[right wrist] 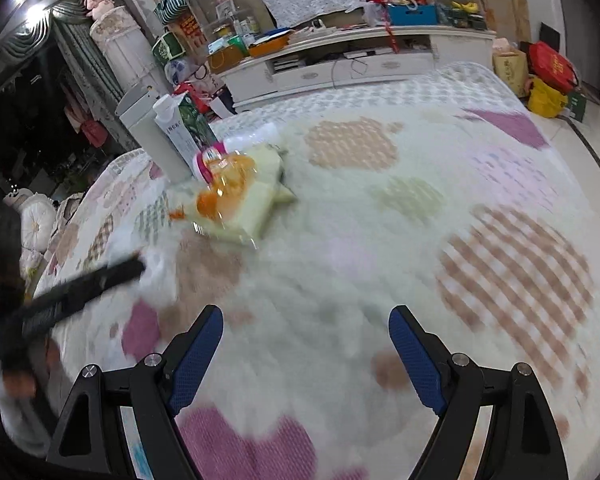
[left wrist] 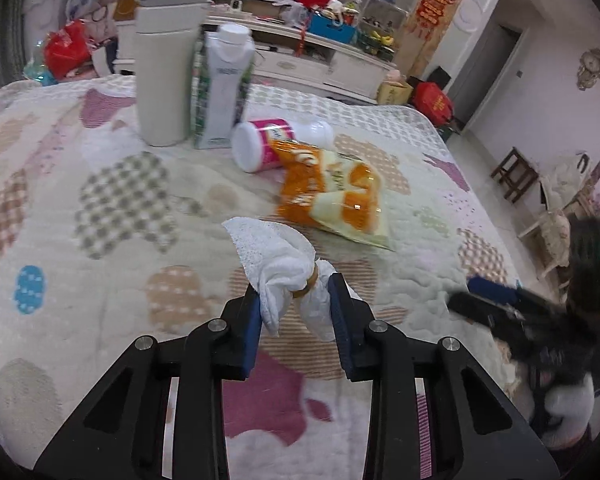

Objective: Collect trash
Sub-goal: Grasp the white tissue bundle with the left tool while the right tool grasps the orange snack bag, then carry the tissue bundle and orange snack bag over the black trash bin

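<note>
The left tool [left wrist: 296, 300] is clamped on a crumpled tissue [left wrist: 288, 276], lifting it off the bed [left wrist: 100, 200] as trash. The right tool [right wrist: 306, 344], jaws apart and empty, probably heads for the snack bag [right wrist: 240, 200].

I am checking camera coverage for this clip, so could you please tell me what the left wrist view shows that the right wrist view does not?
Only the left wrist view shows the left gripper with its pads pressed on a crumpled white tissue, and the pink-labelled jar lying fully visible on its side.

Only the right wrist view shows the right gripper with its jaws wide apart and nothing between them, over the bare quilt.

Both show the orange snack bag, the milk carton, the tall white bin and the quilt.
</note>
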